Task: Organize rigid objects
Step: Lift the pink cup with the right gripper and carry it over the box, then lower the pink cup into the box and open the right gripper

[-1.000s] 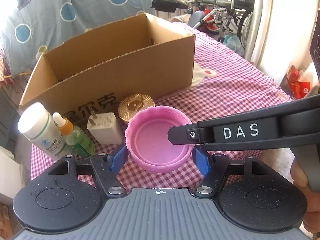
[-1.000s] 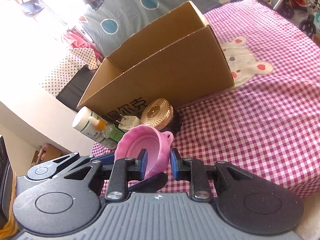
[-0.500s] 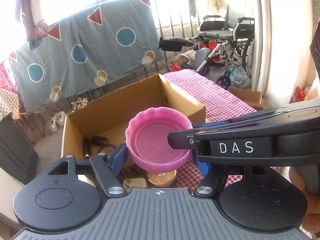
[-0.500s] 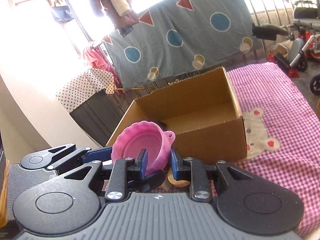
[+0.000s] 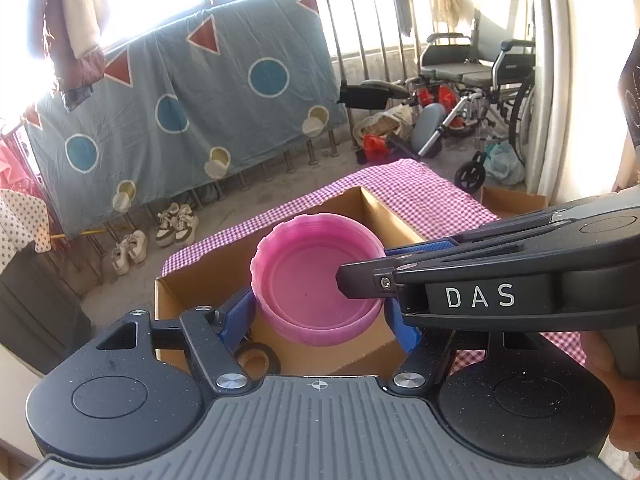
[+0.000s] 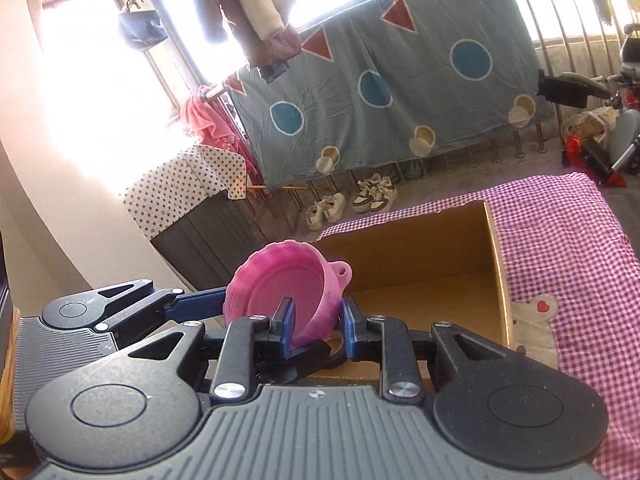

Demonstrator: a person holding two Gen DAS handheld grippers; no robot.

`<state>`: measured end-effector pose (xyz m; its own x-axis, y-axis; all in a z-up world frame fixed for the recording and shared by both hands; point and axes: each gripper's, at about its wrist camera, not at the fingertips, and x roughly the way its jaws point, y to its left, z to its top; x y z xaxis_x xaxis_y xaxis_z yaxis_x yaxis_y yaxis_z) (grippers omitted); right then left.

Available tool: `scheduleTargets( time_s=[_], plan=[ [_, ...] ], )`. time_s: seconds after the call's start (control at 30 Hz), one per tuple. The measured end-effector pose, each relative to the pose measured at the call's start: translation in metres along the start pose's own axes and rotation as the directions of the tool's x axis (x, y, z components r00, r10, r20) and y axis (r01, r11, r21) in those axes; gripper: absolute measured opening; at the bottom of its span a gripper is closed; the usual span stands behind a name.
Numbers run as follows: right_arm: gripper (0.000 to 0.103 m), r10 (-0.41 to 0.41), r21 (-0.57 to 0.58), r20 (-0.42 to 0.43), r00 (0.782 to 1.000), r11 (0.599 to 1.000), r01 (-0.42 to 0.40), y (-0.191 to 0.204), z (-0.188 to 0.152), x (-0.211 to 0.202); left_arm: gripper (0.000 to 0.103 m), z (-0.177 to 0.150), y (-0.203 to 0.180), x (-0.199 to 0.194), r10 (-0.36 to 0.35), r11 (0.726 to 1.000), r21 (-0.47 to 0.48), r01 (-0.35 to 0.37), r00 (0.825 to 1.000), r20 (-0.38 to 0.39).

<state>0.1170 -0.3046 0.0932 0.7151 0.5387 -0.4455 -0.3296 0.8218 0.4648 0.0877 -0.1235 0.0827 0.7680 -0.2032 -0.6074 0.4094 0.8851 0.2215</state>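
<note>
Both grippers carry one pink bowl above the cardboard box

Two grippers share the pink bowl (image 5: 316, 280): left gripper (image 5: 320, 320) clasps its sides, right gripper (image 6: 316, 320) pinches its rim; a second ago it sat low on the counter (image 6: 568, 240) before the cardboard box (image 6: 496, 264); now it hangs over the opening, so lowering and release probably come next.

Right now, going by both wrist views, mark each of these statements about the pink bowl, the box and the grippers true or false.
1. The pink bowl is held above the cardboard box. True.
2. Only the left gripper grips it. False: the right gripper also pinches its wall.
3. The box is closed. False: its top is open.
4. A checked cloth lies under the box. True.
</note>
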Motion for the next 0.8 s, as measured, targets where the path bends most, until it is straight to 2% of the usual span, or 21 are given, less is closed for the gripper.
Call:
scheduleTargets(
  time_s=[0.2, 0.33, 0.47, 0.63, 0.8],
  plan=[
    [0.027, 0.020, 0.009, -0.090, 0.996, 1.000, -0.019, -0.009, 0.035, 0.041, 0.070, 0.025, 0.019, 0.032, -0.009, 0.999, 0.031, 0.012, 0.996, -0.085],
    [0.027, 0.026, 0.017, -0.175, 0.984, 1.000, -0.023, -0.018, 0.056, 0.080, 0.070, 0.042, 0.040, 0.067, -0.057, 0.998, -0.017, 0.055, 0.981, -0.186],
    [0.027, 0.039, 0.065, -0.281, 0.959, 0.998, -0.021, -0.036, 0.065, 0.126, 0.070, 0.044, 0.061, 0.112, -0.117, 0.992, -0.090, 0.093, 0.943, -0.313],
    [0.027, 0.033, 0.115, -0.386, 0.922, 0.993, 0.012, -0.052, 0.061, 0.184, 0.070, 0.033, 0.082, 0.165, -0.164, 0.982, -0.158, 0.103, 0.881, -0.444],
    [0.027, 0.035, 0.171, -0.473, 0.880, 0.984, 0.052, -0.067, 0.054, 0.234, 0.070, 0.022, 0.098, 0.201, -0.183, 0.974, -0.210, 0.082, 0.832, -0.524]
  ],
)
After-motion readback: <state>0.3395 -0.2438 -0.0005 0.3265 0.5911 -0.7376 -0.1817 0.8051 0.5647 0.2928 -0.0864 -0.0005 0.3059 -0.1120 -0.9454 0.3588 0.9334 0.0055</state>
